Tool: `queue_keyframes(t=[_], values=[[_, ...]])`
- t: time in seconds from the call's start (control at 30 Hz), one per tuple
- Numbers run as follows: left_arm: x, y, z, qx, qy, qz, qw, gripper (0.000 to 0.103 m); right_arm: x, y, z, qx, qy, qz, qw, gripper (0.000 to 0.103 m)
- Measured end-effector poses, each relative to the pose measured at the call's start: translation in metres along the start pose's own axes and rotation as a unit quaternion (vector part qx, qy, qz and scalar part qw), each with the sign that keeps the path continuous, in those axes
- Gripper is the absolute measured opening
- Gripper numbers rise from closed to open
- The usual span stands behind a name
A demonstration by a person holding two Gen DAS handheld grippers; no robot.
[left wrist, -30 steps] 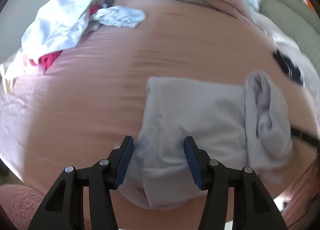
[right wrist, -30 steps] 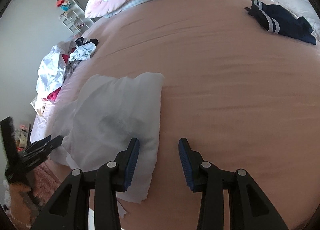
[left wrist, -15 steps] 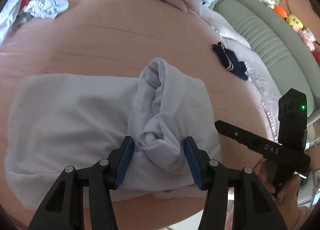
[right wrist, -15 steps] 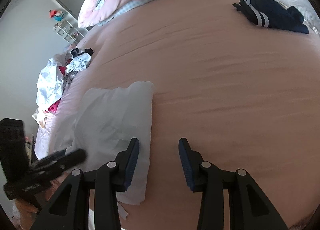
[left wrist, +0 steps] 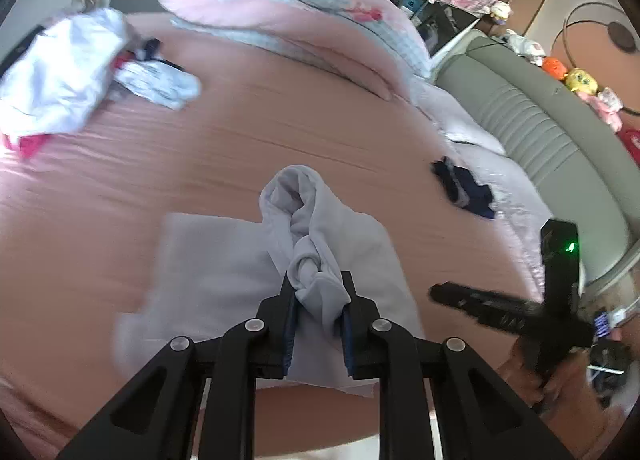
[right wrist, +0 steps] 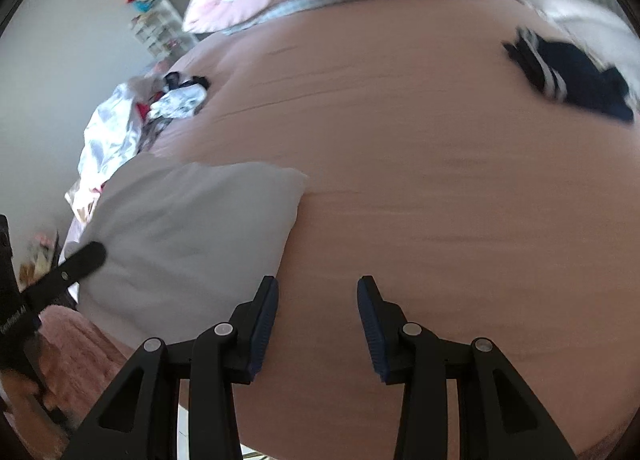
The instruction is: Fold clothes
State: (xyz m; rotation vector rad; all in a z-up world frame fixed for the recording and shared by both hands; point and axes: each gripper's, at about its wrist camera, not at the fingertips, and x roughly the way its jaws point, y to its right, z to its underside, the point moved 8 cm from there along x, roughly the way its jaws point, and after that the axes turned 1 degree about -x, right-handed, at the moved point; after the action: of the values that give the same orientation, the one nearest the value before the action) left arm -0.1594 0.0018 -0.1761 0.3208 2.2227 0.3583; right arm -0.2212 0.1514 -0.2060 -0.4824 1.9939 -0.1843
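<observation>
A pale grey garment (left wrist: 224, 260) lies partly folded on the pink bed (left wrist: 280, 120). Its bunched right end (left wrist: 316, 284) rises in a twisted ridge between the blue pads of my left gripper (left wrist: 318, 312). The jaws are closing and pinch that bunch. In the right wrist view the same garment (right wrist: 188, 220) spreads flat at the left. My right gripper (right wrist: 318, 320) hovers open over bare pink sheet just right of the garment's edge, with nothing between its fingers. The left gripper's tip (right wrist: 80, 260) shows at the garment's left edge.
A heap of white and printed clothes (left wrist: 64, 76) sits at the bed's far left. A navy striped garment (left wrist: 464, 192) lies to the right. Pink pillows (left wrist: 288, 20) line the head of the bed, and a green couch (left wrist: 560, 148) stands beside it.
My left gripper swung right from the garment's near edge onto the bunched end, then narrowed onto it and lifted it. The right gripper rose a little, still open.
</observation>
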Motion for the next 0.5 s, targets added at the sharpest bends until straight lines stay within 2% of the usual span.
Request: queue_keyframes(t=[0.17,0.23,0.27,0.3,0.33,0.4,0.43,0.5], values=[[-0.007,-0.045,0.003,-0.013,0.007,-0.051,0.9986,0.016,0.005,-0.029,-0.015,-0.035,-0.004,-0.002,0.999,0.04],[0.0,-0.064,0.009,-0.028,-0.005,-0.061,0.9977,0.017,0.007,-0.046,-0.021,-0.055,-0.001,-0.004,0.998,0.04],[0.009,-0.075,0.015,-0.038,-0.025,-0.062,0.9971,0.02,0.01,-0.053,-0.024,-0.064,-0.003,-0.003,0.998,0.04],[0.018,-0.087,0.022,-0.049,-0.047,-0.067,0.9955,0.025,0.014,-0.059,-0.026,-0.07,-0.006,-0.002,0.998,0.04],[0.021,-0.094,0.024,-0.061,-0.052,-0.067,0.9945,0.04,0.018,-0.065,-0.027,-0.076,-0.009,-0.001,0.997,0.04],[0.014,-0.104,0.018,-0.091,-0.057,-0.068,0.992,0.055,0.028,-0.073,-0.026,-0.087,-0.02,0.003,0.996,0.04],[0.004,-0.106,0.012,-0.1,-0.045,-0.065,0.9918,0.055,0.032,-0.075,-0.025,-0.092,-0.025,0.006,0.995,0.04],[-0.023,-0.102,-0.007,-0.092,0.019,-0.066,0.9934,0.055,0.035,-0.078,-0.025,-0.098,-0.025,0.011,0.995,0.04]])
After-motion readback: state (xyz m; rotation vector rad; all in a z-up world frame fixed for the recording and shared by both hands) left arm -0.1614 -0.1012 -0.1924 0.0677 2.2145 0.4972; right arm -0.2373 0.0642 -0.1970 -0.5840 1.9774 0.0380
